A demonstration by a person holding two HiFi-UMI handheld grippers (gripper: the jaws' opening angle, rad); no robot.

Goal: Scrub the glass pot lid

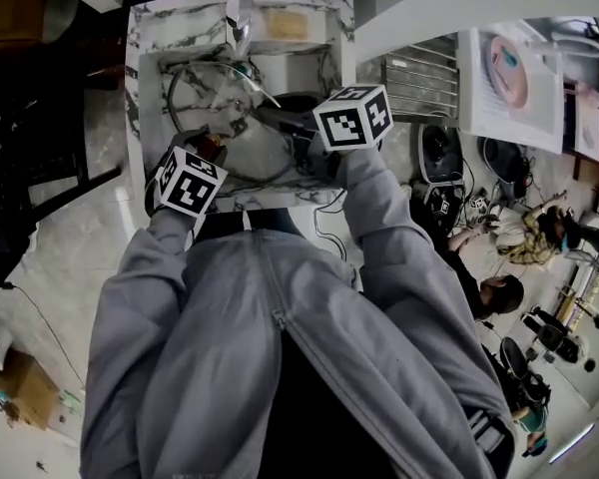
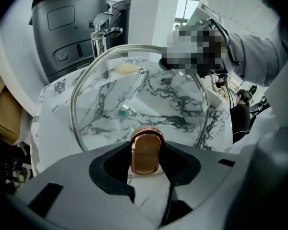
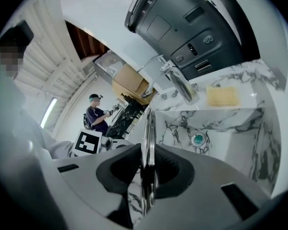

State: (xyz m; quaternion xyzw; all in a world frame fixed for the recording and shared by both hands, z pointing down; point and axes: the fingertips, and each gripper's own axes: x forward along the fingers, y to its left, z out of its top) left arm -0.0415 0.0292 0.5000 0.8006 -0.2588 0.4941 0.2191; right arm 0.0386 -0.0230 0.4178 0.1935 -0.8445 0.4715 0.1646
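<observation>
Left fingers: left gripper [image 2: 145, 166] clamped on the copper-coloured oval metal knob [image 2: 146, 145].
Right fingers: right gripper [image 3: 148, 169] pinching the lid's thin steel rim, edge-on.
Lid: round clear glass pot lid [image 2: 134, 87], smooth, held over the white grey-veined marble sink [image 2: 57, 104].
Progress: scrubbing seemingly not begun; the yellow porous sponge [image 3: 222, 96] lies untouched on the sink's back ledge.

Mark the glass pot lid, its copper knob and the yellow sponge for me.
glass pot lid [image 2: 134, 87]: left gripper view, on the clear glass pane inside the metal rim.
copper knob [image 2: 146, 150]: left gripper view, middle of its rounded face.
yellow sponge [image 3: 222, 96]: right gripper view, centre of its top face.
</observation>
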